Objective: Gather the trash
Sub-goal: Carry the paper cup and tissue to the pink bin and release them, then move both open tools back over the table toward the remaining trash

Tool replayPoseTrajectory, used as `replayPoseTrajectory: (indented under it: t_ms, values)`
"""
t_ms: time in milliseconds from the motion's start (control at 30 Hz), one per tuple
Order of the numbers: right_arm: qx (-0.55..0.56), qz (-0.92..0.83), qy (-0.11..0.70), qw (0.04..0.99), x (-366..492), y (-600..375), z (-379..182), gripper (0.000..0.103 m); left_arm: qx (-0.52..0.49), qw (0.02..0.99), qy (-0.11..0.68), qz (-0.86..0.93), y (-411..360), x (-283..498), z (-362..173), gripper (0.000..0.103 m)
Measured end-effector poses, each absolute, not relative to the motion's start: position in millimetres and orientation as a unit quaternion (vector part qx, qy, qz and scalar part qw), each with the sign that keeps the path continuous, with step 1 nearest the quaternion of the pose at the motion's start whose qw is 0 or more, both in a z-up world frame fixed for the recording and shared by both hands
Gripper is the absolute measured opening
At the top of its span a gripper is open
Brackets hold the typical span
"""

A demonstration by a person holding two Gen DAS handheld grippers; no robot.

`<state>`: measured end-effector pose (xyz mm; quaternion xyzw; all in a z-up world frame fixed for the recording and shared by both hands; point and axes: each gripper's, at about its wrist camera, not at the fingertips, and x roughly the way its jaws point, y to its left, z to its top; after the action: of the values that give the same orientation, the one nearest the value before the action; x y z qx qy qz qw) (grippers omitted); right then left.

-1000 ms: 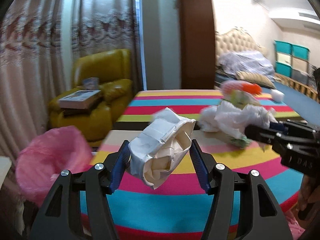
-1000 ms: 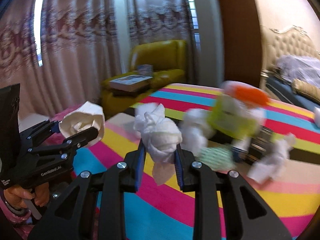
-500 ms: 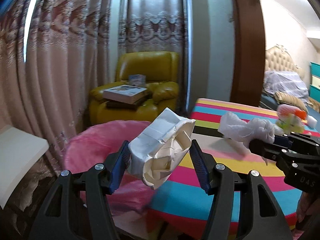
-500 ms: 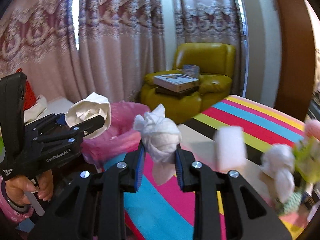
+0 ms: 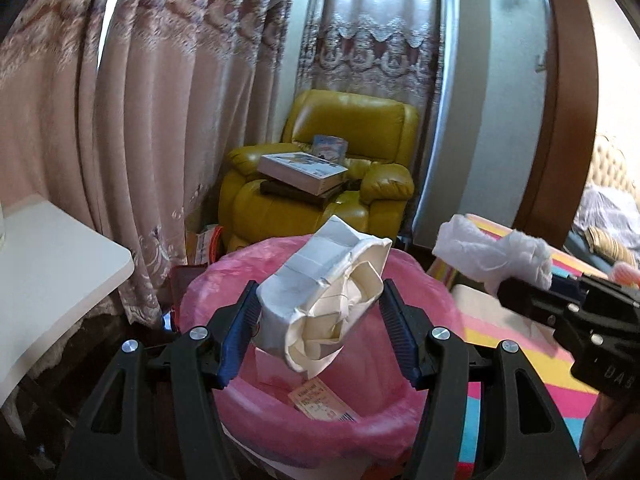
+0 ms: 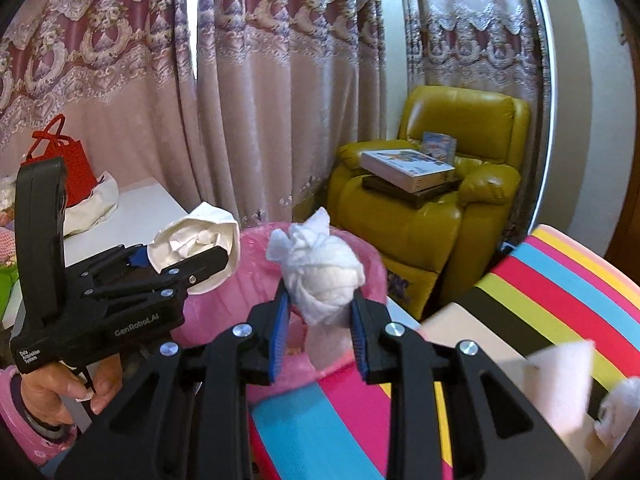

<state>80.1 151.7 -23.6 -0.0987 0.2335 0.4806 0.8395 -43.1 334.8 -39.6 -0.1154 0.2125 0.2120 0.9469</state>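
My left gripper (image 5: 320, 328) is shut on a crushed white paper cup (image 5: 328, 300) and holds it right above the pink-lined trash bin (image 5: 280, 428). The cup also shows in the right wrist view (image 6: 192, 244). My right gripper (image 6: 318, 320) is shut on a wad of white tissue (image 6: 320, 276), held over the striped table edge next to the bin (image 6: 256, 264). The tissue also shows in the left wrist view (image 5: 492, 252). Paper scraps (image 5: 320, 400) lie in the bin.
A yellow armchair (image 5: 320, 184) with a box and books stands behind the bin before the curtains. A white tabletop (image 5: 48, 264) is at the left. The striped table (image 6: 560, 300) at the right holds more white trash (image 6: 560, 380).
Both grippers have swung left from over the striped table to the pink bin, each keeping its load. The left one now hangs directly over the bin's opening.
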Motion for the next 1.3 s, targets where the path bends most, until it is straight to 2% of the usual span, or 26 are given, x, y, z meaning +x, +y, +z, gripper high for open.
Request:
replayPoseTrajectory:
  t_ms: [67,200,233,267,300,667,733,900,1000,1300]
  values:
    - [-0.100,0.485,0.239,0.835,85.1,161.2,-27.8,0.028,-0.118,0.946,0.212,0.216,343.9,-39.5,-42.1,0.057]
    - [-0.111,0.490,0.243,0.830,91.0,187.3,-34.6,0.038,-0.137,0.941,0.217,0.221,362.5,-30.9,-48.3,0.058]
    - [-0.115,0.492,0.247,0.827,92.4,193.7,-37.0,0.053,-0.141,0.939,0.219,0.225,367.3,-29.4,-50.0,0.062]
    - [-0.117,0.491,0.246,0.827,92.8,195.6,-38.9,0.063,-0.146,0.936,0.218,0.235,373.8,-28.2,-51.9,0.068]
    - [-0.118,0.489,0.240,0.830,92.5,197.8,-40.2,0.075,-0.149,0.935,0.213,0.239,375.4,-29.7,-52.2,0.081]
    - [-0.098,0.487,0.236,0.835,86.0,175.7,-36.7,0.077,-0.146,0.926,0.191,0.291,373.4,-44.0,-48.3,0.091]
    - [-0.091,0.481,0.229,0.841,82.3,158.7,-33.2,0.085,-0.137,0.926,0.185,0.299,358.7,-44.2,-45.2,0.091]
    - [-0.079,0.469,0.221,0.852,74.1,117.5,-27.9,0.087,-0.114,0.933,0.166,0.298,321.0,-45.5,-35.0,0.091]
    - [-0.071,0.454,0.213,0.862,68.5,83.7,-25.5,0.095,-0.112,0.940,0.157,0.283,297.2,-43.6,-27.8,0.091]
    - [-0.061,0.376,0.206,0.902,50.9,-35.6,-27.6,0.098,-0.118,0.963,0.156,0.186,211.0,-17.4,-13.6,0.091]
